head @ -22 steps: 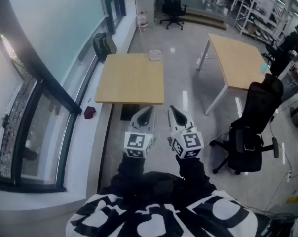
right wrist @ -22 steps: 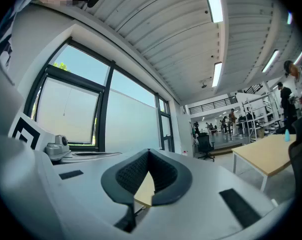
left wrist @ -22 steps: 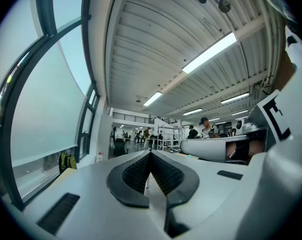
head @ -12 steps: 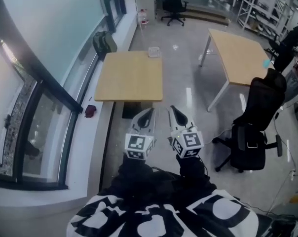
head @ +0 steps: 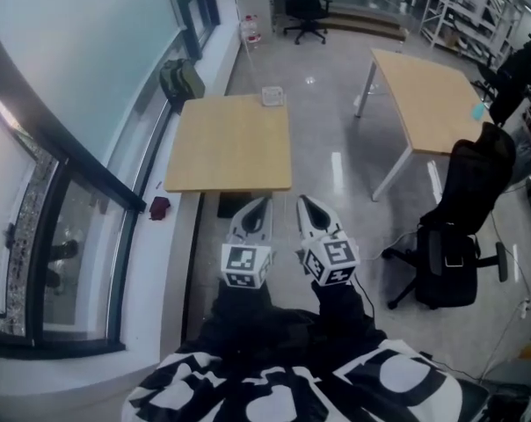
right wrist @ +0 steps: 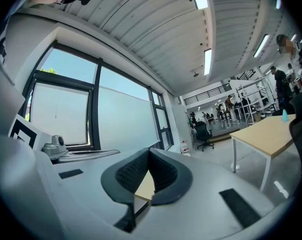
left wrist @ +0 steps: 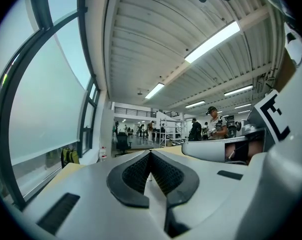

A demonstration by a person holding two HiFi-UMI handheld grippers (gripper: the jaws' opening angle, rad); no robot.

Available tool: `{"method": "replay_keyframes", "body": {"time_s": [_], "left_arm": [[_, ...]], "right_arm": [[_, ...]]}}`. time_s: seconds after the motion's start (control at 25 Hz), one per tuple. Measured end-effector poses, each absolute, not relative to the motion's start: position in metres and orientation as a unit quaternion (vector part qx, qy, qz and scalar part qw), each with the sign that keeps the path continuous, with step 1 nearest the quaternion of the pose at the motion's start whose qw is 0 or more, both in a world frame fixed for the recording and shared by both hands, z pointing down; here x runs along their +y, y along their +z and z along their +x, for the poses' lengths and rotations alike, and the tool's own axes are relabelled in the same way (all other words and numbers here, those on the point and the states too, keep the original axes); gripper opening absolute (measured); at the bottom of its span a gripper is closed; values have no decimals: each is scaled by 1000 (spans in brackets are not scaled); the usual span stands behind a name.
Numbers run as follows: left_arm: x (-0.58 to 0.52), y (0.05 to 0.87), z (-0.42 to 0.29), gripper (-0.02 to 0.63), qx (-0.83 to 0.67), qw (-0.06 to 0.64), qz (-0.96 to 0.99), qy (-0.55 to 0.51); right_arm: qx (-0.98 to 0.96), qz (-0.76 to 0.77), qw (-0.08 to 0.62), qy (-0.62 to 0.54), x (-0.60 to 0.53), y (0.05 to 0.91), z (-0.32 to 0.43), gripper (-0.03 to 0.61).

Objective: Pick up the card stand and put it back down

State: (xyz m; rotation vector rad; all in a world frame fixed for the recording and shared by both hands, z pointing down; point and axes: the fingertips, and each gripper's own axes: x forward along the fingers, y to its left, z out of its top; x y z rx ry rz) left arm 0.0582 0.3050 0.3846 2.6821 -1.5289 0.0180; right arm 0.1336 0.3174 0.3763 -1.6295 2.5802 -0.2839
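Card stand, a small clear plastic one (head: pixel 273 96), sits at the far edge of the near square light-wood table (head: pixel 230 143), well apart from both claws. The left white two-jaw gripper (head: pixel 260 204) has its black ribbed pads (left wrist: pixel 136 174) pressed tip to tip, with nothing between them and nothing touched. The right white two-jaw gripper (head: pixel 306 204) is likewise closed at the tips and empty, hanging beside the left one just short of the table's near edge.

Only the head view shows the card stand, along with a green backpack (head: pixel 179 79) by the window wall and a small dark red object (head: pixel 159 207) on the sill. The left gripper view adds people standing in the far hall. The right gripper view shows the second light-wood table with white legs (right wrist: pixel 271 134).

Counted from the head view: 2 grippers, 2 tables, 2 black office chairs (head: pixel 459 236), 1 card stand, 1 backpack.
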Motion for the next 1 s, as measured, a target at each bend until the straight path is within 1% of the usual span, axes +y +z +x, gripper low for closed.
{"method": "replay_keyframes", "body": {"time_s": [0.28, 0.48, 0.68, 0.8, 1.0], "left_arm": [[194, 389, 44, 0, -475, 23, 880, 17], [118, 378, 23, 0, -461, 25, 887, 7], [54, 384, -6, 0, -449, 34, 893, 3], [24, 392, -16, 0, -441, 45, 896, 2], [-11, 416, -24, 0, -440, 61, 896, 15]], "right_arm": [[829, -549, 32, -97, 215, 380, 115, 3], [823, -560, 28, -90, 142, 371, 92, 3], [815, -571, 25, -91, 74, 376, 66, 3], [810, -580, 27, -88, 47, 379, 58, 4], [798, -592, 4, -115, 23, 408, 56, 3]]}}
